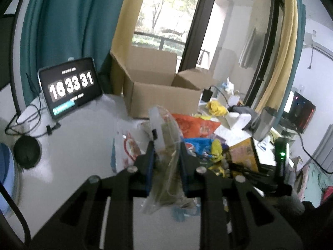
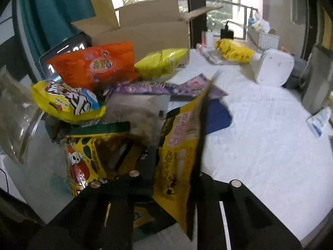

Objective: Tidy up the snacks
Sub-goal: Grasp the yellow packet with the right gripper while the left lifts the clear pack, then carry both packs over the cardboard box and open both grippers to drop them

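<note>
Left gripper [image 1: 166, 145] raised over the white table [image 1: 83, 137], clenched on a clear bag [image 1: 168, 145] of greenish-brown contents, pointing toward the open cardboard box [image 1: 158, 91]; right gripper [image 2: 177, 145] low over the snack pile, clamped on a yellow pouch [image 2: 179, 158] held edge-on, pink label print too blurred to read. Tablet [image 1: 69, 87] left of the box reading 16 33 31; orange bag [image 2: 93, 64] and yellow bag [image 2: 68, 102] with unreadable lettering beside a purple packet [image 2: 149, 88]. Teal curtain [image 1: 68, 20], yellow curtain [image 1: 127, 20] and window behind.
</note>
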### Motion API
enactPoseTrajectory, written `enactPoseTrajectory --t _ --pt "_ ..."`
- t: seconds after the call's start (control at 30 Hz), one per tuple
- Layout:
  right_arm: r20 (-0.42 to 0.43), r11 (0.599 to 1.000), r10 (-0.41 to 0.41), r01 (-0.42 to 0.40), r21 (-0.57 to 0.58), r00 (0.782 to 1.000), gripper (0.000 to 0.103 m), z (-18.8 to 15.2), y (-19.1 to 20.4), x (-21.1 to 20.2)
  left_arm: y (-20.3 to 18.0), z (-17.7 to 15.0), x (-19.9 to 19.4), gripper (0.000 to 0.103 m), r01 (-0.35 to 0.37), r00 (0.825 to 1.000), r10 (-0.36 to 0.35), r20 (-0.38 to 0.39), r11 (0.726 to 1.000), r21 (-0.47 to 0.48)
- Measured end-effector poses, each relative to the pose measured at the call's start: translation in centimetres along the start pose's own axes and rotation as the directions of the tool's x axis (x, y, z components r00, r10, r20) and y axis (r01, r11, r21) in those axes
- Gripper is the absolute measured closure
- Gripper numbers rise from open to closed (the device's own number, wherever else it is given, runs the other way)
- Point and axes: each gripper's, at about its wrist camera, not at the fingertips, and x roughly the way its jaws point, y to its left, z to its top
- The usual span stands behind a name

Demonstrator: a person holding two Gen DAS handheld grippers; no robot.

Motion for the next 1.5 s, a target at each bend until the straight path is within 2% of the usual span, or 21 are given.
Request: enactPoseTrajectory --t 0.13,0.4,0.57,0.77,1.13,1.37,1.5 --pt "0.059 0.999 -0.053 0.054 -0.008 0.997 0.094 1.4 -0.4 -1.8 0.4 1.6 -0.3 0.082 0.013 0.999 -0.013 0.049 1.000 0.002" --pt "0.167 0.991 -0.136 0.137 0.004 0.977 0.095 4.8 -1.6 -4.8 1.1 4.8 -0.2 0.082 0.015 0.990 -0.017 0.143 1.000 0.013" --pt "0.233 0.988 -0.150 0.154 0.002 0.961 0.095 7.3 -2.1 -6.2 1.4 6.5 0.4 0.082 0.011 0.983 -0.017 0.181 0.999 0.030" --pt "0.306 0.991 -0.127 0.136 -0.008 0.944 0.095 10.8 -2.5 -6.8 1.4 9.2 2.0 0.082 0.009 0.977 -0.022 0.212 0.998 0.064" --pt "0.391 0.994 -0.066 0.096 -0.057 0.918 0.095 17.7 -2.5 -3.7 1.2 14.2 7.4 0.082 -0.049 0.964 0.013 0.266 0.990 0.129" --pt "0.423 0.991 -0.028 0.080 -0.107 0.906 0.094 23.1 -2.4 0.0 2.1 17.2 13.2 0.082 -0.097 0.961 0.048 0.273 0.981 0.170" --pt "0.433 0.991 -0.012 0.068 -0.114 0.901 0.094 25.6 -2.5 2.3 2.8 18.4 17.2 0.081 -0.149 0.956 0.095 0.277 0.972 0.181"
